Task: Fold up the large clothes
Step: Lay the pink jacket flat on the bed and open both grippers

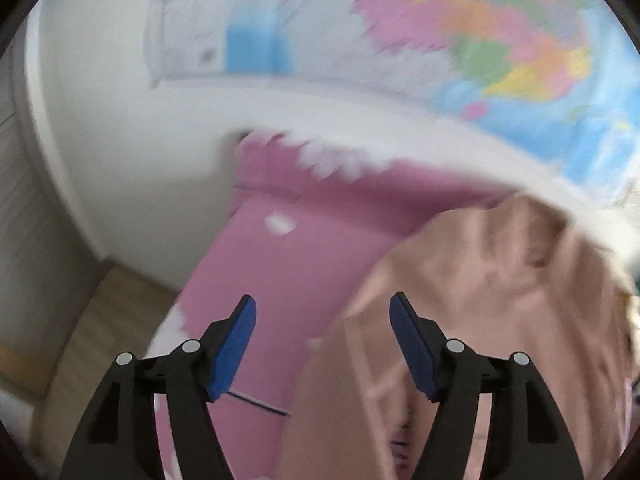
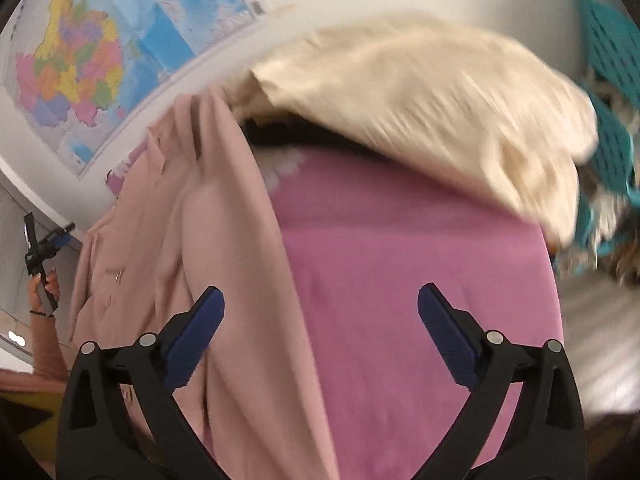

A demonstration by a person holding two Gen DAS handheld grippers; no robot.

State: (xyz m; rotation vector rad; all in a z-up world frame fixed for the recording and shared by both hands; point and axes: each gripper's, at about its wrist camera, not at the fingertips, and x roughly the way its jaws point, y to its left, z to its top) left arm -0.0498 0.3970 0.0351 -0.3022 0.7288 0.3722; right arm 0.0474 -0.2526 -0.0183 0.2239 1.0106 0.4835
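Observation:
A large pale pink garment (image 2: 192, 240) with buttons lies rumpled on the pink bedsheet (image 2: 400, 280), along its left side in the right wrist view. It fills the lower right of the left wrist view (image 1: 480, 300). My left gripper (image 1: 322, 312) is open and empty above the sheet, its right finger over the garment's edge. It shows small at the far left of the right wrist view (image 2: 42, 248), held in a hand. My right gripper (image 2: 320, 304) is open and empty above the sheet, just right of the garment. Both views are blurred.
A cream pillow or bundle (image 2: 432, 112) lies at the far end of the bed. A teal basket (image 2: 612, 100) with cloth stands at the right. A coloured wall map (image 1: 500, 32) hangs behind the bed. Wooden floor (image 1: 92, 340) lies to the left.

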